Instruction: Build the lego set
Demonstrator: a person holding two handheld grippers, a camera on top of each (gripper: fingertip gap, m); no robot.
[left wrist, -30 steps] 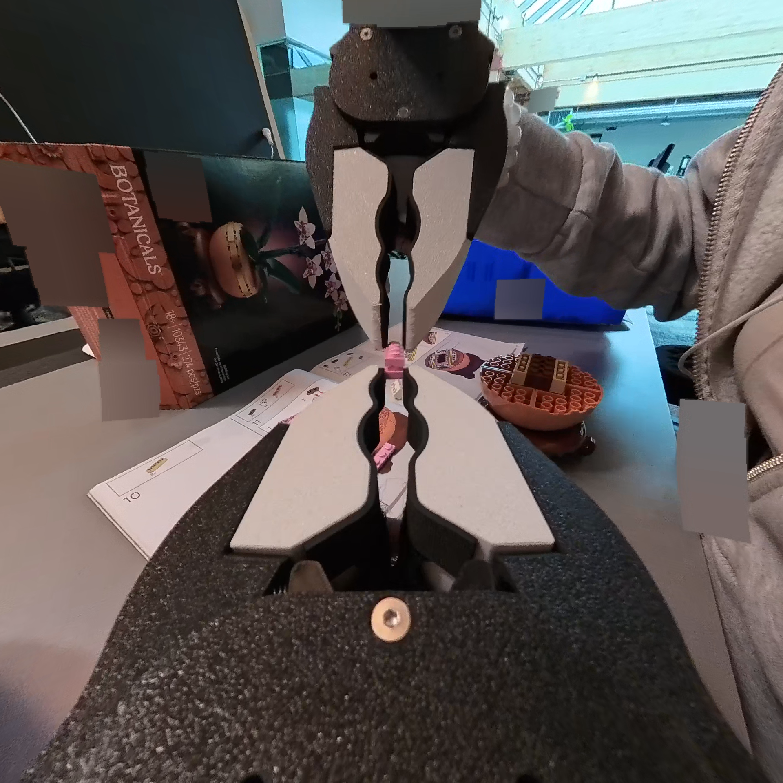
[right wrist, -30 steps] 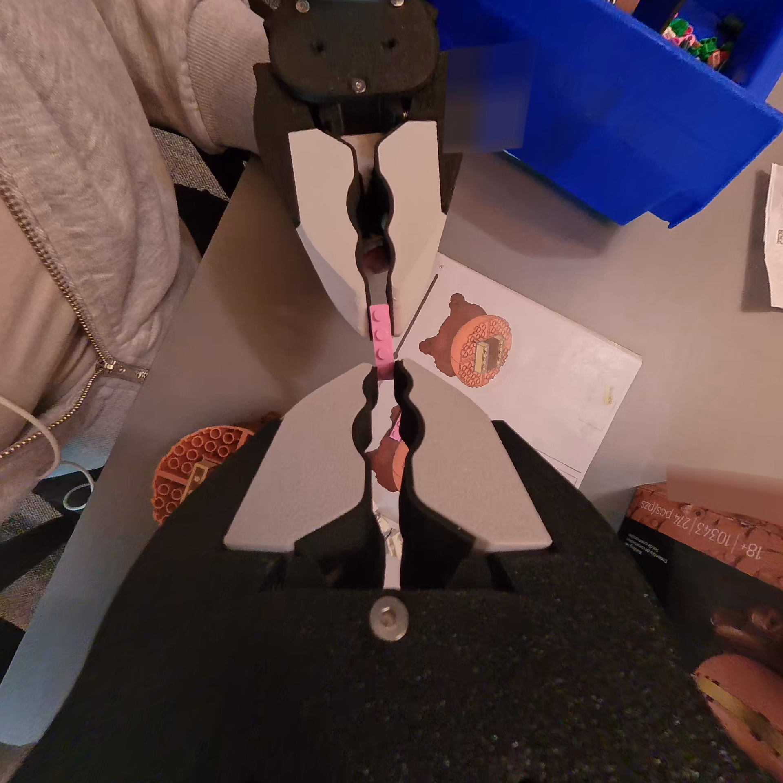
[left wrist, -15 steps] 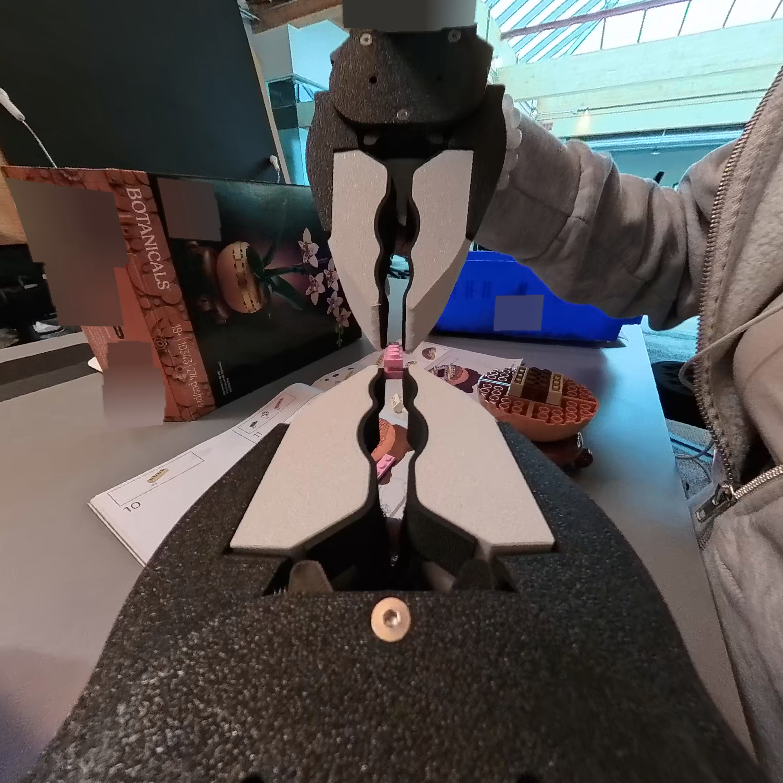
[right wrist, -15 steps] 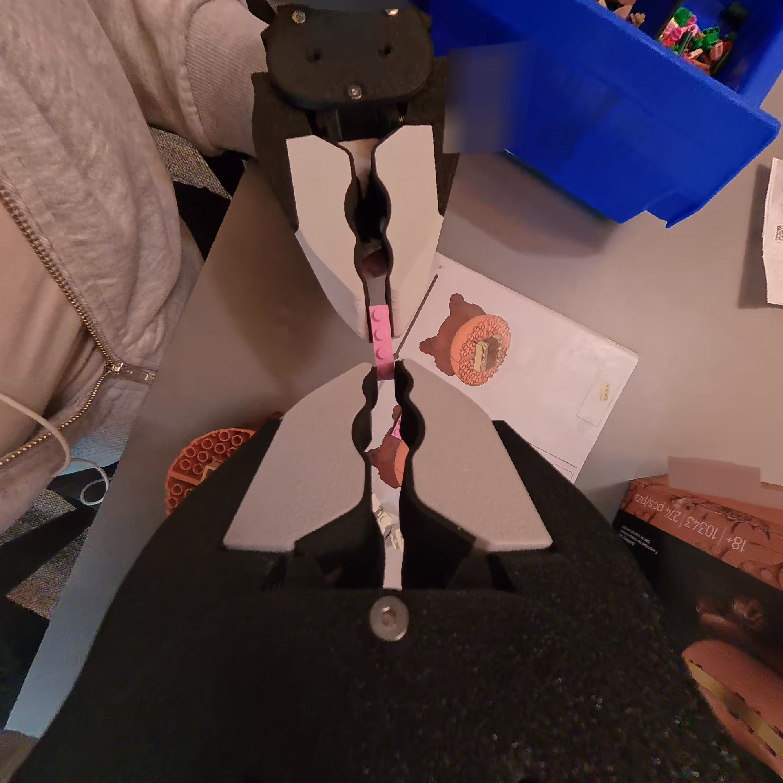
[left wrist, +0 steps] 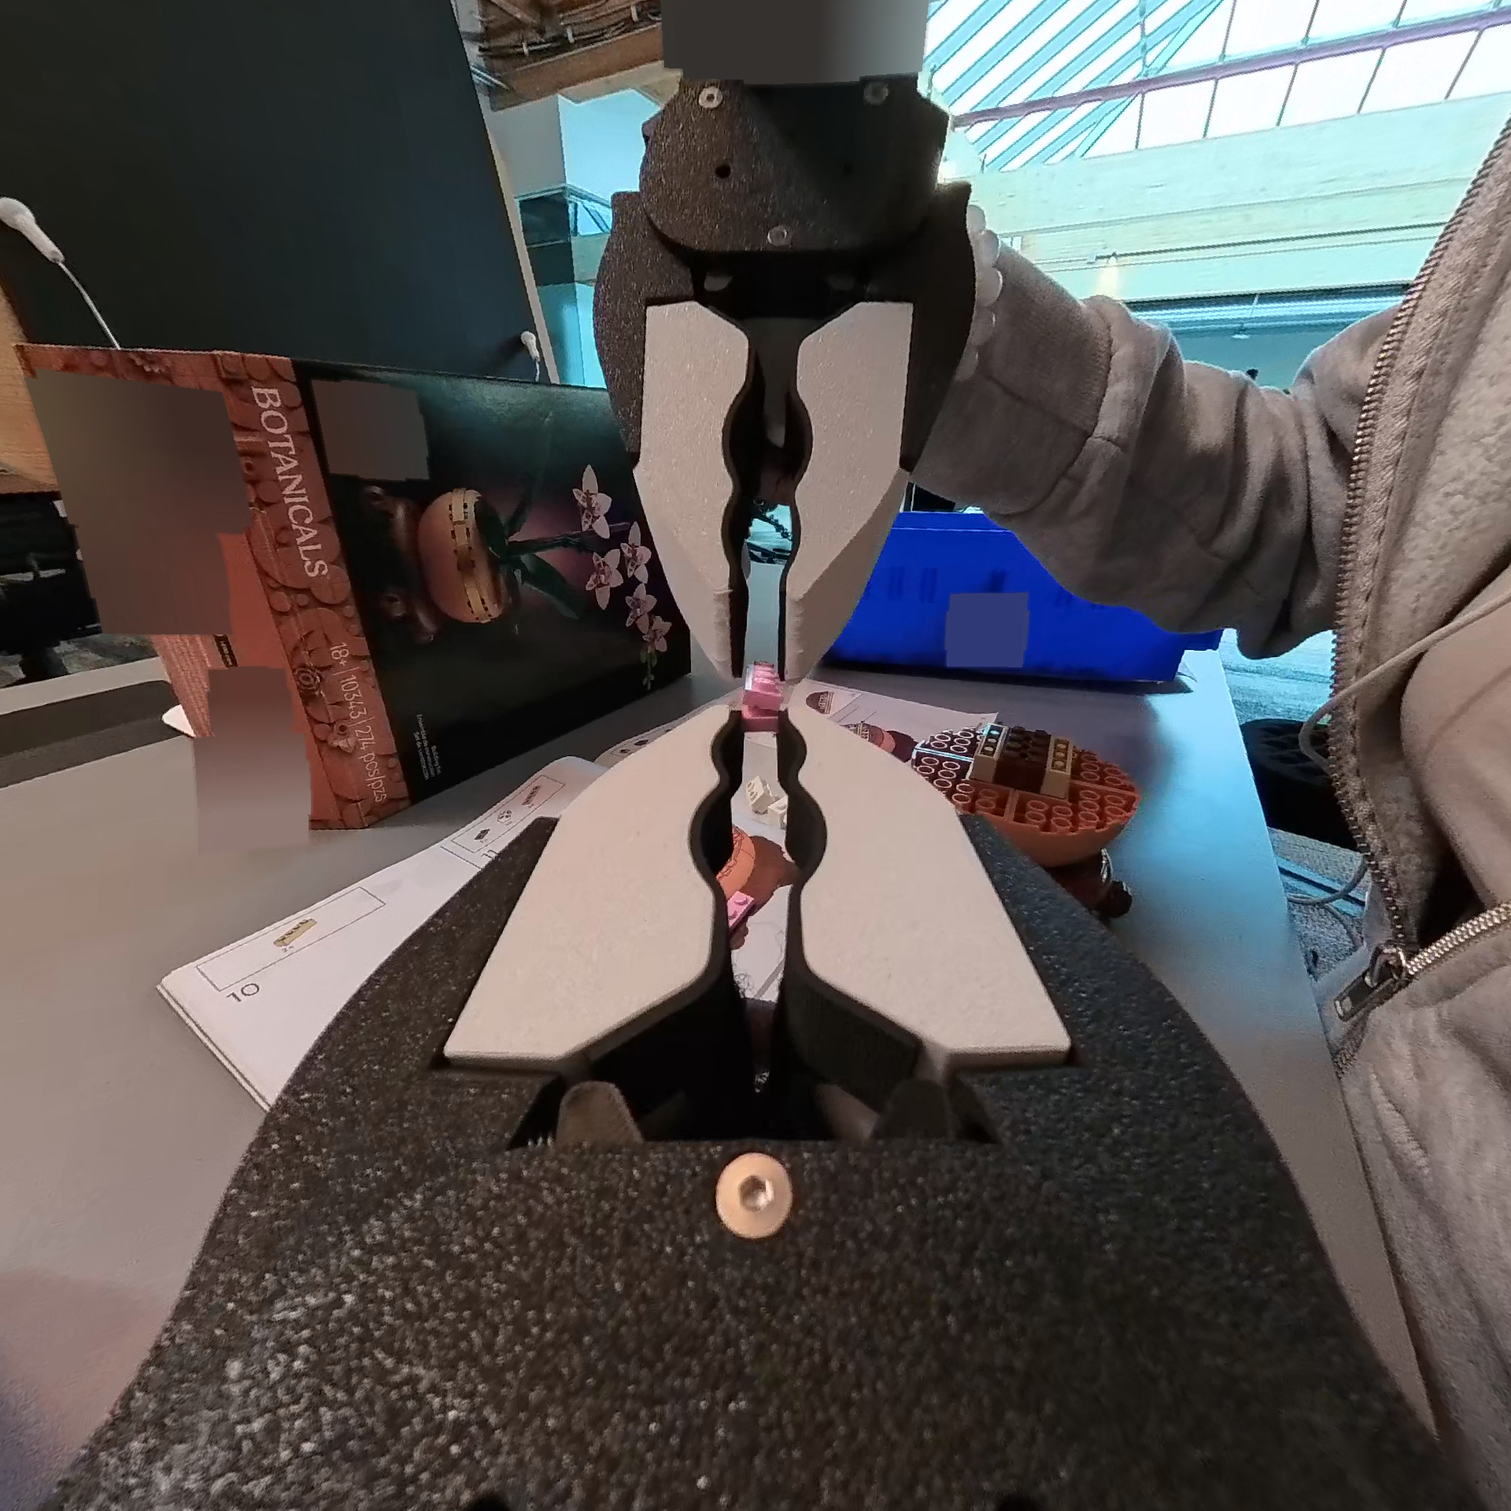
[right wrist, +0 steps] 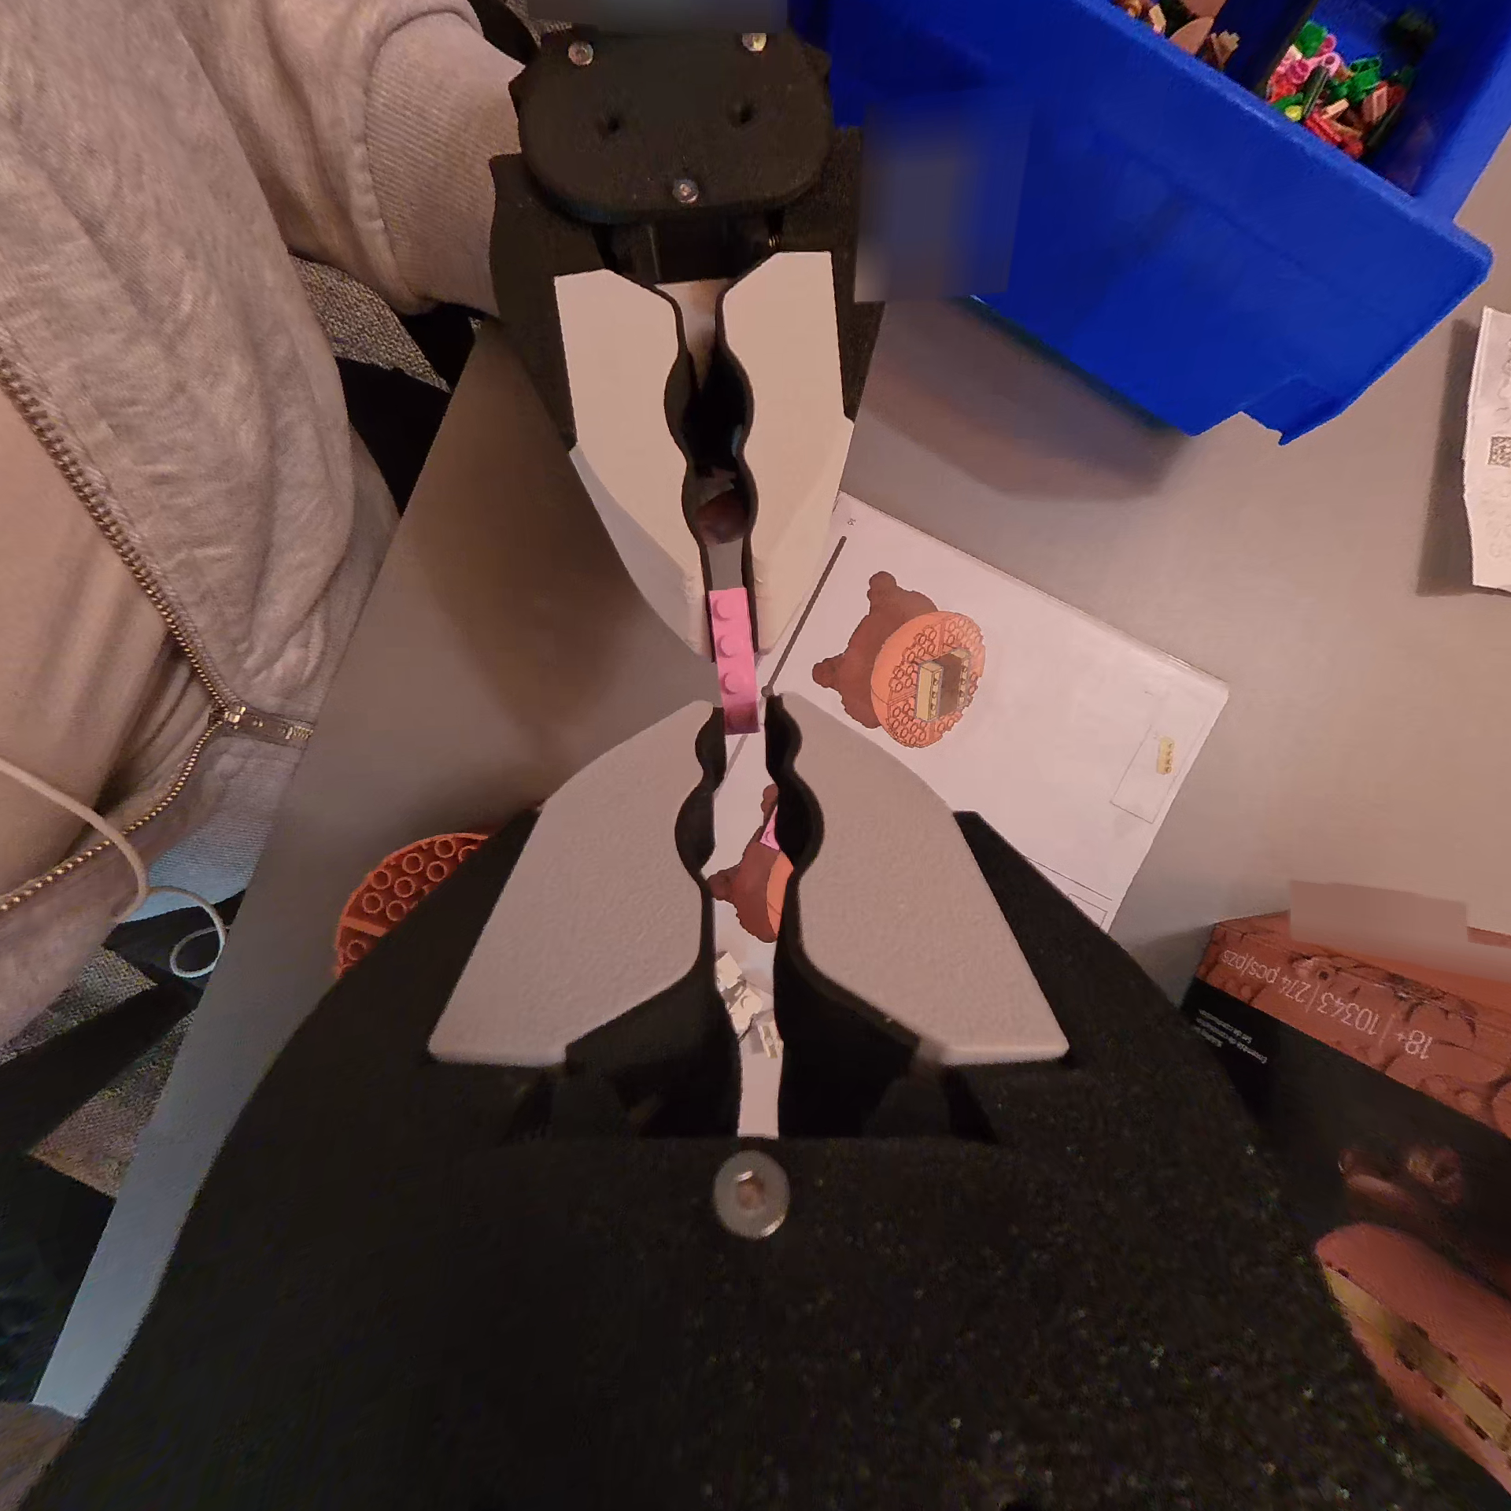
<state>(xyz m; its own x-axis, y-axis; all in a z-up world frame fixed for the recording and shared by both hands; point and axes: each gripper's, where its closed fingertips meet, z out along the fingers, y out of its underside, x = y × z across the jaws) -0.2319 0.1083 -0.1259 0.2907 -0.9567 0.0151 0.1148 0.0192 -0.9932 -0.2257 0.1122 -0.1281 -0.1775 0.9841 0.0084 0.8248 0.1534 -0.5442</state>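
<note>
- Left wrist view: the left gripper (left wrist: pixel 762 713) and the right gripper (left wrist: pixel 764 666) meet tip to tip above the grey table (left wrist: pixel 123 883), both pinching 1 pink plate (left wrist: pixel 762 693).
- Left gripper's 2 fingers are drawn nearly together, clamped on the near end of the pink plate.
- Right gripper, pointing back at the camera, is likewise closed on the far end of the same plate.
- Right wrist view: the pink plate (right wrist: pixel 733 662) shows 3 studs in a row, spanning from the right gripper (right wrist: pixel 740 719) to the left gripper (right wrist: pixel 730 634).
- Round orange-brown model (left wrist: pixel 1034 789) with tan and dark bricks on top sits on the table to the right, well below the grippers.
- Open instruction booklet (right wrist: pixel 1022 736) lies under the grippers; small white pieces (left wrist: pixel 764 793) rest on it.
- Set box (left wrist: pixel 392 572) stands at the left; a blue bin (right wrist: pixel 1185 245) of loose pieces sits behind.
- Grey sleeve (left wrist: pixel 1145 507) reaches to the right gripper.
</note>
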